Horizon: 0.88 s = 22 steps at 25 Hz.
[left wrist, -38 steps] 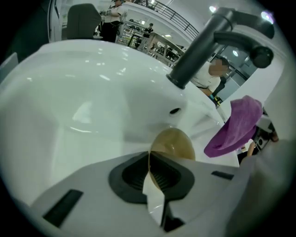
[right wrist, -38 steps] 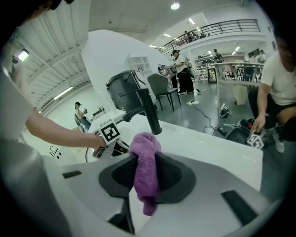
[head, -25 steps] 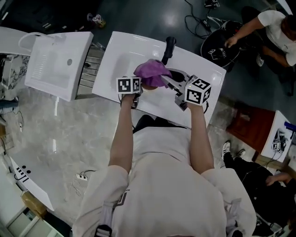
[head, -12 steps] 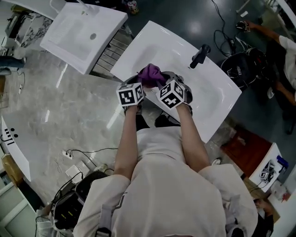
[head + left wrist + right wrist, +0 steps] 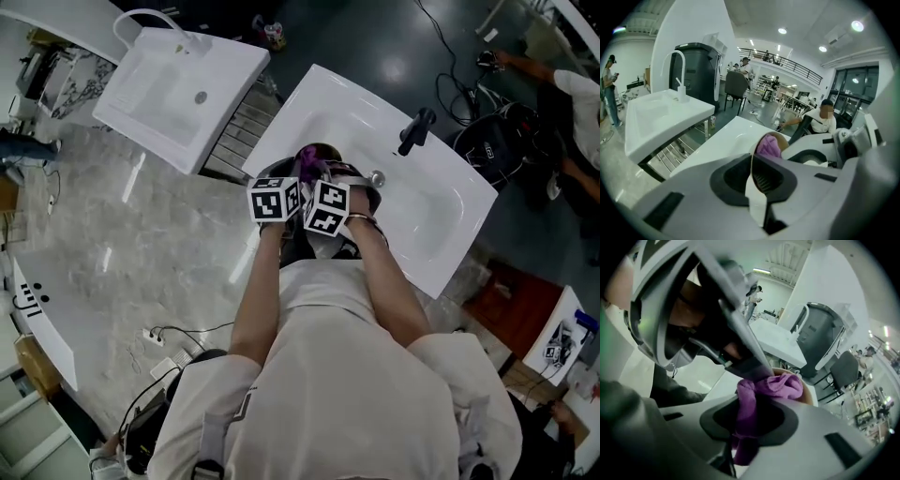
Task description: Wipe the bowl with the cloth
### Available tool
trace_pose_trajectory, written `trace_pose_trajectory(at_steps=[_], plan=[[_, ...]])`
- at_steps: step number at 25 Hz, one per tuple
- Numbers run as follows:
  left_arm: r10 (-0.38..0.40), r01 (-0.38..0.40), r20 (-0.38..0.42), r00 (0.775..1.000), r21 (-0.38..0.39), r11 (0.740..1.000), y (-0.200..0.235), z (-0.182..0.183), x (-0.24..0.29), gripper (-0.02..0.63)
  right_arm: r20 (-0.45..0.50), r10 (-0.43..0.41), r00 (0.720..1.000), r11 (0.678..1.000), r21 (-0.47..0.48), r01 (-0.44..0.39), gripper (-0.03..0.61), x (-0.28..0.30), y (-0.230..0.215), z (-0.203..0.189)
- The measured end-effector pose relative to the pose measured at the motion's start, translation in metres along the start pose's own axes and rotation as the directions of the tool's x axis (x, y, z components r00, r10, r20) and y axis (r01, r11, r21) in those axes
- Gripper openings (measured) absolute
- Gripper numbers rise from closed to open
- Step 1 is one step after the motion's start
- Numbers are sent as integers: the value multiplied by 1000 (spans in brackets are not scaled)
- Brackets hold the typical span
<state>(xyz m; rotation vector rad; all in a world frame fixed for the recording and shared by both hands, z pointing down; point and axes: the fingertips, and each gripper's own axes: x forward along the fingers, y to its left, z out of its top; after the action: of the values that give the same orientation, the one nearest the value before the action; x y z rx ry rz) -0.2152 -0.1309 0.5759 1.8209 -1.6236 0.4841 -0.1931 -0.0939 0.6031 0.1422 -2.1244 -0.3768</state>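
Left gripper (image 5: 757,176): jaws clamped on thin cream rim of bowl (image 5: 783,139); bowl tan inside, held over near edge of white sink (image 5: 441,211). Right gripper (image 5: 747,423): jaws pinched on purple cloth (image 5: 780,383), crumpled, bunched end inside bowl

A white washbasin (image 5: 441,202), bearing a black tap (image 5: 415,129) at its far rim, stands over a marbled floor (image 5: 141,253) beside a second white basin (image 5: 169,103).

The person (image 5: 323,291) wears a pale, perhaps beige, short-sleeved shirt (image 5: 347,394).
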Motion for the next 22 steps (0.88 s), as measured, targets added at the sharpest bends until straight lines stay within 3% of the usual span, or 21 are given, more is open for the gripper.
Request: trace_pose_trajectory(at_steps=[5, 11, 16, 22], plan=[[-35, 35, -4, 999, 63, 997, -20, 6, 9, 20, 14, -32, 999, 994, 105, 30, 92, -7, -17, -15], [-15, 21, -37, 999, 162, 987, -34, -8, 13, 20, 32, -36, 999, 981, 192, 29, 95, -8, -18, -33], [8, -2, -34, 999, 175, 984, -32, -14, 8, 18, 61, -59, 996, 979, 200, 45, 95, -8, -20, -32], [0, 5, -31, 1000, 178, 984, -34, -19, 6, 18, 106, -130, 986, 941, 327, 89, 98, -19, -40, -37]])
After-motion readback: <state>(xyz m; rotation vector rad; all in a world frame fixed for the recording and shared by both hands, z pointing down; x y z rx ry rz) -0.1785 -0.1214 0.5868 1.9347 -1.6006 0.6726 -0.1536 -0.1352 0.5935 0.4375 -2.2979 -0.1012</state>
